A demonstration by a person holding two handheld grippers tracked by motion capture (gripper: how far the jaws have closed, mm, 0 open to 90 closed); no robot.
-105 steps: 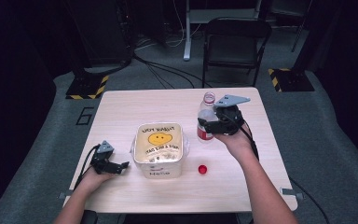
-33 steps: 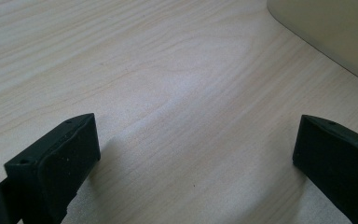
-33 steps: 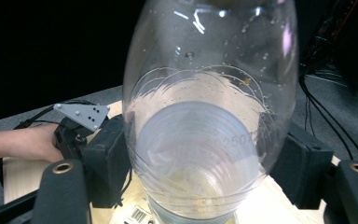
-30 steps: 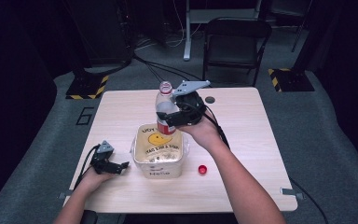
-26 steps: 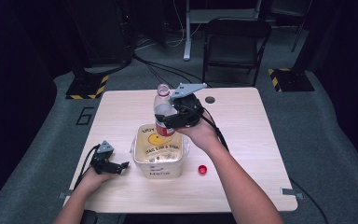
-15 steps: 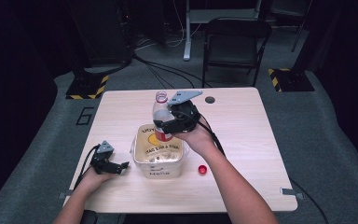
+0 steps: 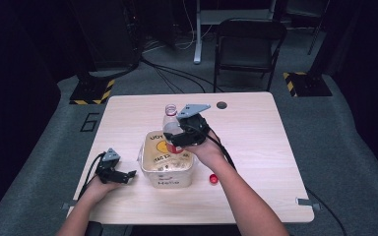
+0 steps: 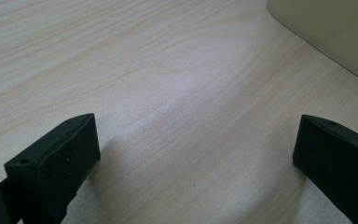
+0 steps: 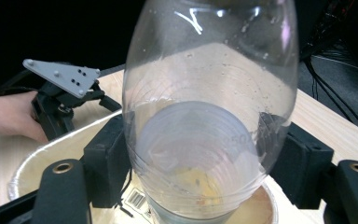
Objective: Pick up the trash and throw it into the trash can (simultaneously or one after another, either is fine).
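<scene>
Over the rear rim of the tub (image 7: 170, 169), the right gripper (image 7: 177, 138) clamps an upright uncapped bottle (image 7: 171, 124) directly above the opening, while the left gripper (image 7: 123, 175) rests spread apart left of the tub.

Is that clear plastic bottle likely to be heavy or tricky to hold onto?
The bottle looks clear and mostly empty, so it is probably light. Its walls look thin, so it may dent where the right gripper squeezes it. Its smooth, rounded sides could slip or twist between the jaws, and being tall and narrow it might tip if set in the tub.
</scene>
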